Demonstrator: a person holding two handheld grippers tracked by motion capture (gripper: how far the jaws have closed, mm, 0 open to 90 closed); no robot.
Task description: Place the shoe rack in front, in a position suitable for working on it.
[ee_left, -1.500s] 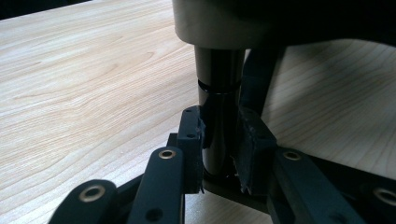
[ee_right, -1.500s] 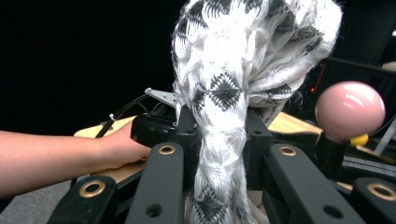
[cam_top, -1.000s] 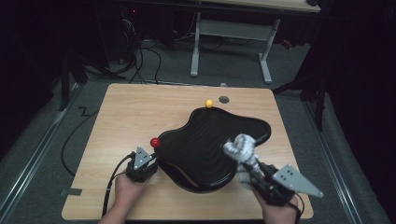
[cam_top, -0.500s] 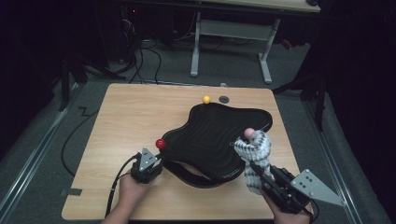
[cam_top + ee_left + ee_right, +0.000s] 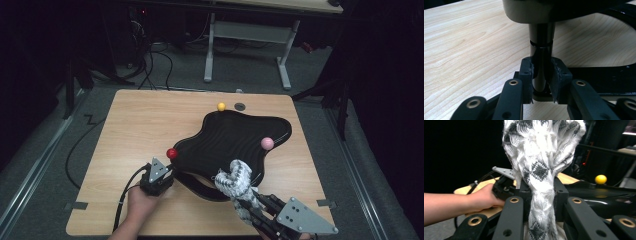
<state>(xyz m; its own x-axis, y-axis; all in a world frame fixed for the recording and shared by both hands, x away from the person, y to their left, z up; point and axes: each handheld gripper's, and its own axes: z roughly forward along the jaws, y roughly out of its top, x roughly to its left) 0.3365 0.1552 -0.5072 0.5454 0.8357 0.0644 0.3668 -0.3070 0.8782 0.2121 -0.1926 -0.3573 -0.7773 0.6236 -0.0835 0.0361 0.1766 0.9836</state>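
From the high view we see the whole black tray (image 5: 230, 145) lying across the middle of the counter (image 5: 135, 130), with a red ball (image 5: 172, 153) at its left edge, a pink ball (image 5: 267, 143) at right and a yellow ball (image 5: 221, 106) at its top edge. The left gripper view adds what that misses: our left gripper (image 5: 541, 83) is clamped on a black post (image 5: 541, 50) under the tray's rim. Our right gripper (image 5: 541, 192), at the lower right of the high view, is closed on a white-and-grey knitted cloth (image 5: 237, 182), bunched and ropelike, its long axis running up from the jaws toward the tray's near edge.
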